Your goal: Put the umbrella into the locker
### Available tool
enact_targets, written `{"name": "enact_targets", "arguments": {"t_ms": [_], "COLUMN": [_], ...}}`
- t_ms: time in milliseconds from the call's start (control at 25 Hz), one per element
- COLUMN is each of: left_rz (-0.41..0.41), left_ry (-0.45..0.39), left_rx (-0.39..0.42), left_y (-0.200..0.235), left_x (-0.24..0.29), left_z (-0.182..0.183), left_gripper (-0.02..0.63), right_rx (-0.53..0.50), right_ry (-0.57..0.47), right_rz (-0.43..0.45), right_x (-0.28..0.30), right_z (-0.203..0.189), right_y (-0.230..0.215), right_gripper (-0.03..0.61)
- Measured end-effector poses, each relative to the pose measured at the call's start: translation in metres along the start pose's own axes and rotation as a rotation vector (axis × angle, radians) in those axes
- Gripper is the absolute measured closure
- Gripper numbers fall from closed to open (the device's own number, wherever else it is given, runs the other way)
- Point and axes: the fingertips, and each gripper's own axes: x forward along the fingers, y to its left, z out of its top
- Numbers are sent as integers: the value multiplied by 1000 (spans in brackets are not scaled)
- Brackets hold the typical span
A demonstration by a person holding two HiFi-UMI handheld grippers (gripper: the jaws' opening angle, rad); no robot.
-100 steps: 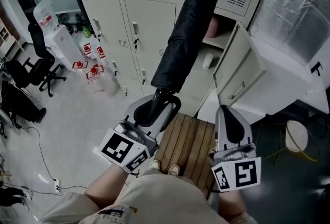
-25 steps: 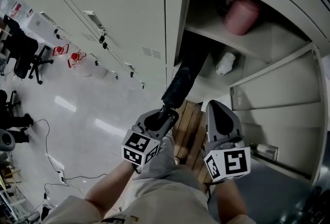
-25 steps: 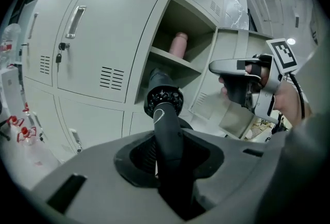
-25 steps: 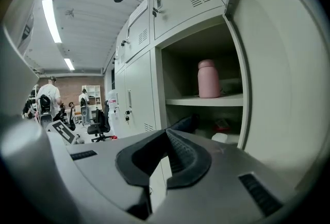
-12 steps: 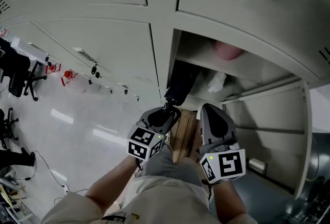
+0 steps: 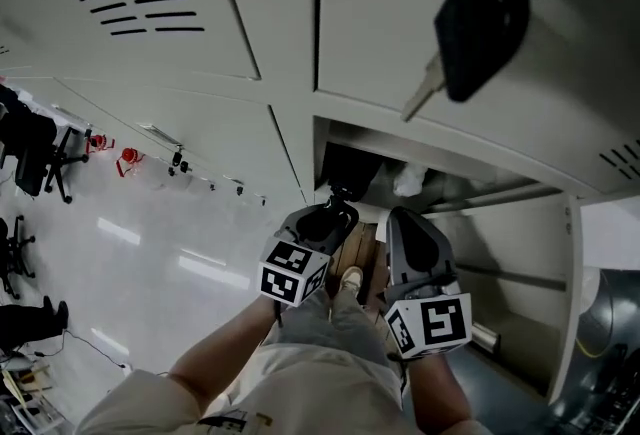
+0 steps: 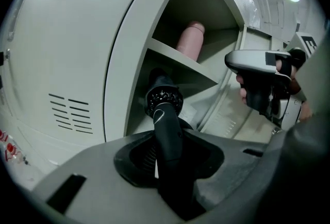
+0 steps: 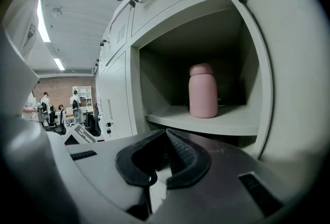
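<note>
The black folded umbrella pokes into the open locker, in the space under its shelf. Only the umbrella's near end shows in the head view. In the left gripper view the umbrella's handle runs up between the jaws to the ribbed collar. My left gripper is shut on that handle, right at the locker's mouth. My right gripper hangs beside it on the right, jaws together and empty. In its own view the right gripper faces the upper shelf.
A pink bottle stands on the locker shelf. Something white lies low inside. A key with a black fob hangs from the door above. The open locker door is at the right. Office chairs stand far left.
Both grippers have moved closer to the locker. The umbrella has gone deeper inside, so less of it shows. The head view has tilted up toward the upper doors and the key.
</note>
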Motion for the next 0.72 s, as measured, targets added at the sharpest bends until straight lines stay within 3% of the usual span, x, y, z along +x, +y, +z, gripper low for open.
{"name": "enact_targets", "arguments": {"t_ms": [720], "left_rz": [56], "left_ry": [-2], "left_rx": [-24], "left_y": [1], "left_x": [46], "left_z": [24], "left_gripper": [503], "right_rx": [11], "right_ry": [-12], "right_rz": [12], "right_x": [5], "right_z": [9], "right_y": [-15], "right_gripper": [571]}}
